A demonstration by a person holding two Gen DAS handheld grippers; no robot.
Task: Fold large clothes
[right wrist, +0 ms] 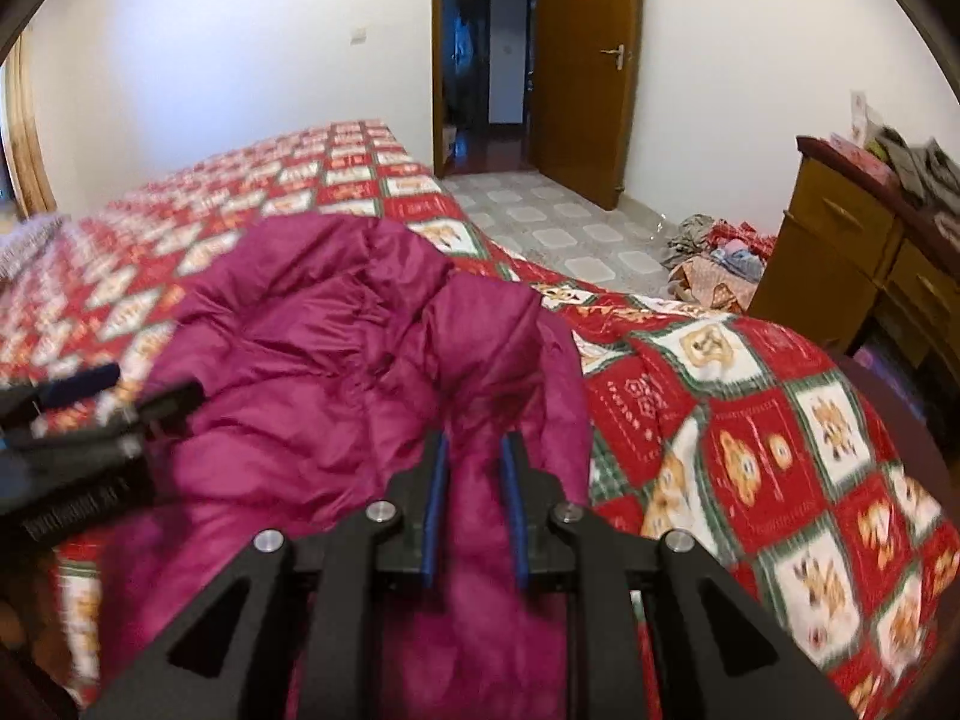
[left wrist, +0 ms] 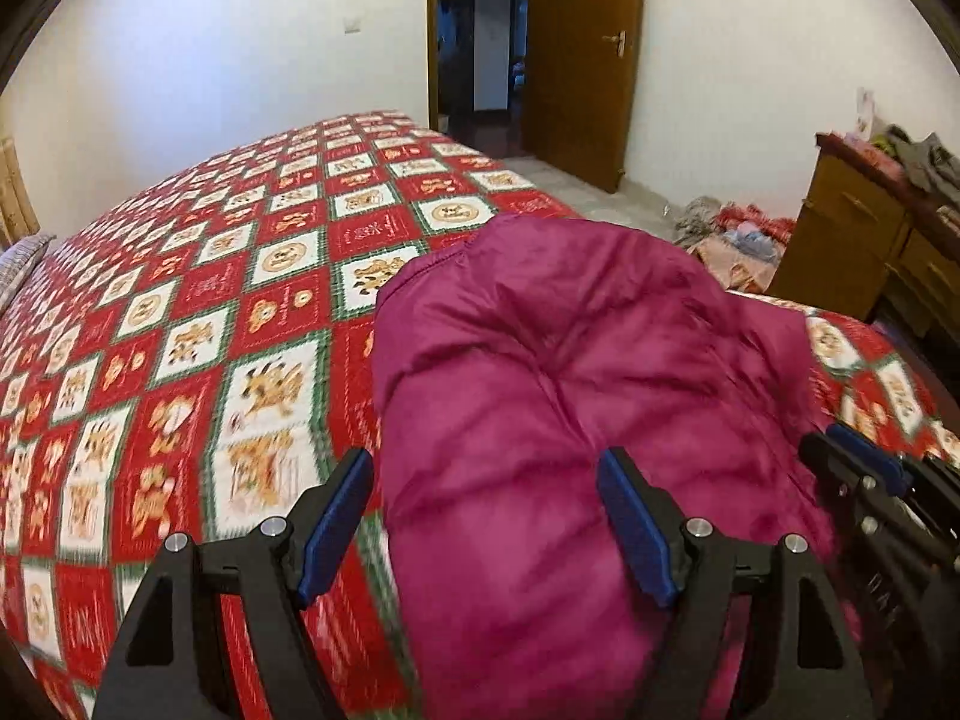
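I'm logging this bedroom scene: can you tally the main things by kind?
Magenta puffer jacket: 1
Patterned bedspread: 1
Grippers: 2, left gripper, right gripper
Wooden door: 1
Wooden cabinet: 1
Total: 6

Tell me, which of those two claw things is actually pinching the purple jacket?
The right gripper: its jaws clamp a fold of the jacket. The left gripper stands open.

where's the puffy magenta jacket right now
The puffy magenta quilted jacket lies on the red-and-white patterned bedspread at the near edge of the bed, central in both wrist views, a fold pinched in the right claw.
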